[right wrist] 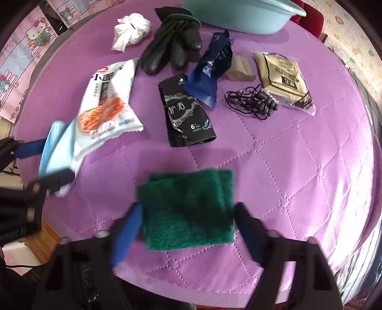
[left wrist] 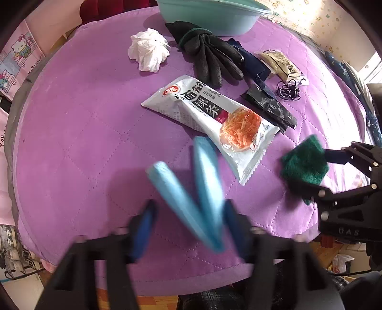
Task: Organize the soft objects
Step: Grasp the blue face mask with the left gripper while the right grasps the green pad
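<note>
Tabletop (right wrist: 298, 167) under a purple quilted cover, carrying one of each: teal basin (left wrist: 214, 16) at the far edge, crumpled white bag (left wrist: 149, 50), bundle of black gloves (left wrist: 210, 59), white snack packet (left wrist: 210, 119), black packet (right wrist: 186, 112), dark blue packet (right wrist: 212, 69), beige packet (right wrist: 284, 76), tangle of black hair ties (right wrist: 248, 102)

Left gripper (left wrist: 191, 207) pointing steeply down, fingers partly open around one folded light blue cloth (left wrist: 205, 171) at the near edge beside the snack packet; a gap showing on one side, so no grip

Right gripper (right wrist: 188, 207) fingers touching both edges of the green scrub pad (right wrist: 191, 190), apparently two layers, near the front edge
</note>
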Demonstrator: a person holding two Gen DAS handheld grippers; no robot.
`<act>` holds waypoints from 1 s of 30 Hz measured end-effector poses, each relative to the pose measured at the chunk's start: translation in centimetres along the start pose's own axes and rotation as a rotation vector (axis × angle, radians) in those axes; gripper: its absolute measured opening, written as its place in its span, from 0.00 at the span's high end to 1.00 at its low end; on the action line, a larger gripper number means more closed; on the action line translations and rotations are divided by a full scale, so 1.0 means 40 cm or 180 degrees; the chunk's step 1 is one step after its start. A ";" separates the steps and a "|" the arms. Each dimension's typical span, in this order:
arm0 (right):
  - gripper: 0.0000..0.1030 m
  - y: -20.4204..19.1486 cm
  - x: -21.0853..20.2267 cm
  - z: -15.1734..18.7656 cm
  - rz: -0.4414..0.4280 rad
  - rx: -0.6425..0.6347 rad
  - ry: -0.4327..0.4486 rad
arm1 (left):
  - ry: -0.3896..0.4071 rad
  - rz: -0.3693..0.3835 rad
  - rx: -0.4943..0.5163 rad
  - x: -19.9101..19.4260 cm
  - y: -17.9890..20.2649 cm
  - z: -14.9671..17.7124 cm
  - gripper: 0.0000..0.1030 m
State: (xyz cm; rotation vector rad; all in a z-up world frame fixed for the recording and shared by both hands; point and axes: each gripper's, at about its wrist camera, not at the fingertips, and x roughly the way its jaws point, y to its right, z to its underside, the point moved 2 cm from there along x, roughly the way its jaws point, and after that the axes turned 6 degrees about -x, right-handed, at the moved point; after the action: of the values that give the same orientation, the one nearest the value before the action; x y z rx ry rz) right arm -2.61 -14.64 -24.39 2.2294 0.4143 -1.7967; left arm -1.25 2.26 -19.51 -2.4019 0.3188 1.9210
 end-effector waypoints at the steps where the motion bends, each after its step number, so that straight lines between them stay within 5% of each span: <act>1: 0.45 -0.003 -0.006 0.001 -0.0029 -0.0004 0.0023 | -0.0012 0.0009 0.0005 -0.007 0.005 0.002 0.69; 3: 0.80 -0.001 -0.019 0.003 -0.0076 0.0018 0.0049 | -0.0036 0.0073 0.0031 -0.011 0.009 0.001 0.72; 6: 0.90 0.008 -0.040 0.007 -0.0121 0.0052 0.0068 | 0.0006 0.0099 0.0046 -0.024 0.016 0.004 0.76; 15: 0.91 0.037 -0.101 -0.001 -0.0184 0.0174 0.0188 | 0.0129 0.0172 0.0088 -0.104 0.021 0.018 0.77; 30: 0.91 0.102 -0.214 -0.042 -0.0104 0.0307 0.0460 | 0.0503 0.0270 0.0302 -0.224 0.061 -0.070 0.77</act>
State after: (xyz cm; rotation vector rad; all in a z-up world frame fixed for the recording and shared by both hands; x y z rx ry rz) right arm -1.30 -18.37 -15.61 2.4420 0.4017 -1.7113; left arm -0.90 0.57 -9.96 -2.5206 0.5150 1.7073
